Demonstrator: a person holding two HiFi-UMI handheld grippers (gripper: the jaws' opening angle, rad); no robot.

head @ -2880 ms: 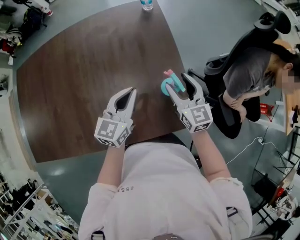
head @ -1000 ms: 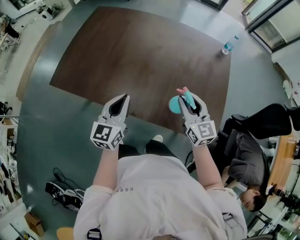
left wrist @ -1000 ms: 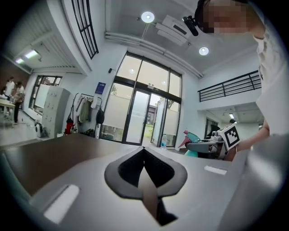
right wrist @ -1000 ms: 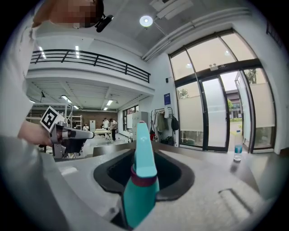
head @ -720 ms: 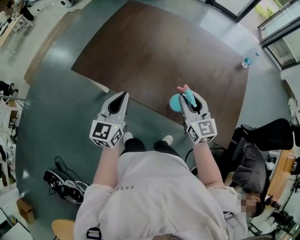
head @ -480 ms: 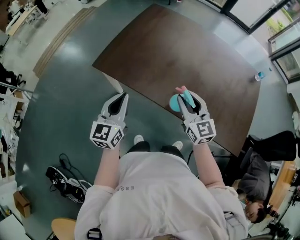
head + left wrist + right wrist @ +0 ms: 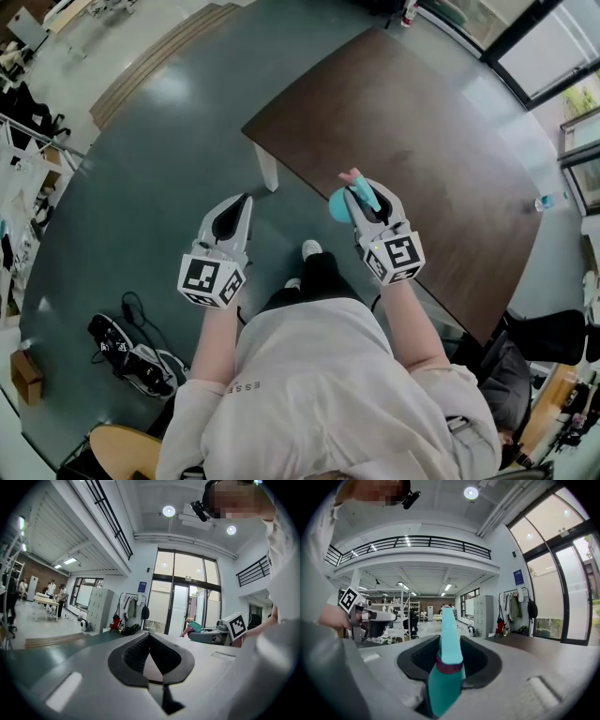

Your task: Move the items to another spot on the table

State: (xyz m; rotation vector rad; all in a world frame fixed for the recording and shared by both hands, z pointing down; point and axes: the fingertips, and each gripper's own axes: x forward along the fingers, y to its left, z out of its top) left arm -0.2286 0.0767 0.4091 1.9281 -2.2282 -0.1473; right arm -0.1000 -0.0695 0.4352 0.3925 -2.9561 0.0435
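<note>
The right gripper (image 7: 361,192) is pinched on a teal plastic item (image 7: 446,634); its jaws clamp the item's narrow neck just below a dark red band, and the teal stem runs on past the fingertips to a pink tip; in the head view a rounder teal part shows just to the left of the jaws. The item is off the table, carried in the air level with that gripper, about over the near edge of the dark wooden table (image 7: 422,131); most of the tabletop lies ahead and to the right of the right gripper, bare but for a small water bottle (image 7: 544,202) well beyond it at the far edge. The left gripper (image 7: 242,199) hangs beside the right one, off to its left and over the grey floor; its jaws are pressed together tip to tip with nothing between them; a white table leg (image 7: 267,169) stands just ahead of it.

The step in hand looks like the carry; the item is lifted and a new spot is not yet reached. The next move would call for bringing the right gripper in over open tabletop, lowering until the item's base rests on the wood, then spreading the jaws and drawing back clear; since the item is gripped by its thin neck, a slow descent should keep it from tipping on release.
</note>
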